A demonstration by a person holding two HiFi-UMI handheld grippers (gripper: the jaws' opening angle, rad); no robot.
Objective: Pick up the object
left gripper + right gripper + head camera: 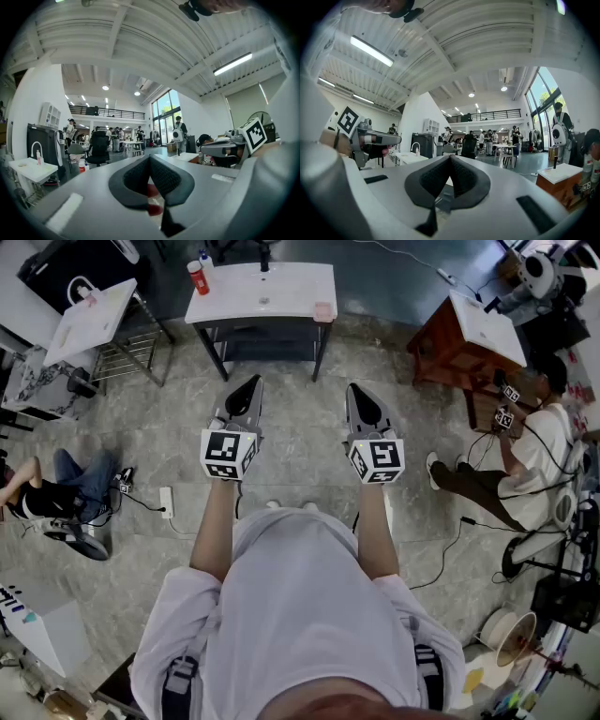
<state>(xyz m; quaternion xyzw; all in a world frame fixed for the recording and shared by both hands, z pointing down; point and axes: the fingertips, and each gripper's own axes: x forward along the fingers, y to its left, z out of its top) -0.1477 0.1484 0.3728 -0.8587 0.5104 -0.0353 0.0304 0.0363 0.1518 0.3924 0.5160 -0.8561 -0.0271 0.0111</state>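
Note:
I stand facing a white table (281, 298) that carries a red bottle (197, 277) at its left end and a small pink thing (323, 311) at its right edge. Both grippers are held level at chest height, short of the table and pointing toward it. The left gripper (251, 383) is shut with nothing between its pads. The right gripper (355, 390) is shut and empty too. In the left gripper view the pads meet at the left gripper's tip (150, 159); in the right gripper view they meet at the right gripper's tip (450, 159).
A brown desk with a white top (466, 334) stands at the right, and a seated person (525, 460) is beside it. Another person (56, 495) sits on the floor at the left. A power strip (166, 502) and cables lie on the grey floor. A white sink stand (89, 320) is far left.

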